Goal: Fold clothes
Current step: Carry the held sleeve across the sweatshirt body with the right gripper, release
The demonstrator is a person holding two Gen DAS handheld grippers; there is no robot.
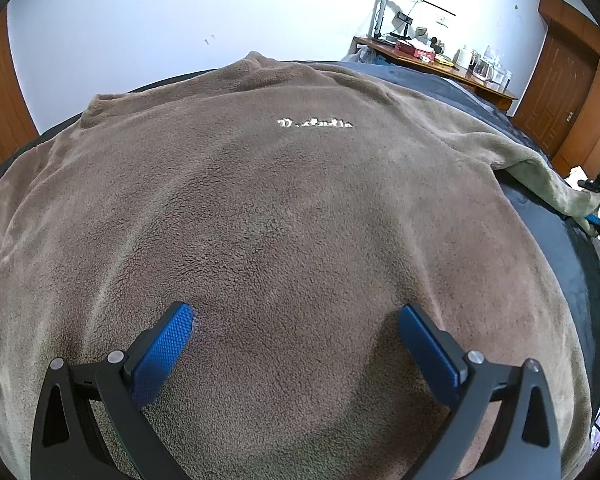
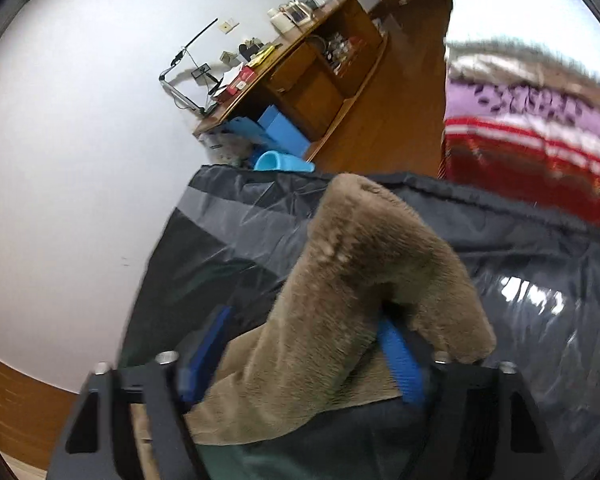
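A brown fleece sweatshirt [image 1: 268, 208] with white lettering lies spread flat on a dark covered bed [image 1: 580, 256]. My left gripper [image 1: 296, 320] is open, its blue pads [image 1: 168, 344] resting low on the sweatshirt's body, holding nothing. The sweatshirt's right sleeve [image 1: 548, 176] stretches to the bed's right edge, where the right gripper [image 1: 598, 200] shows. In the right wrist view the sleeve end [image 2: 364, 280] lies between and over the wide-apart jaws of my right gripper [image 2: 304, 340]; the cloth hides part of the right pad [image 2: 400, 360].
A wooden desk [image 1: 432, 60] with a lamp, boxes and jars stands by the white wall. A wooden door [image 1: 556, 88] is at the right. Blue boxes [image 2: 276, 128] and a blue tub [image 2: 280, 162] sit under the desk. A striped blanket [image 2: 540, 112] lies beyond the bed.
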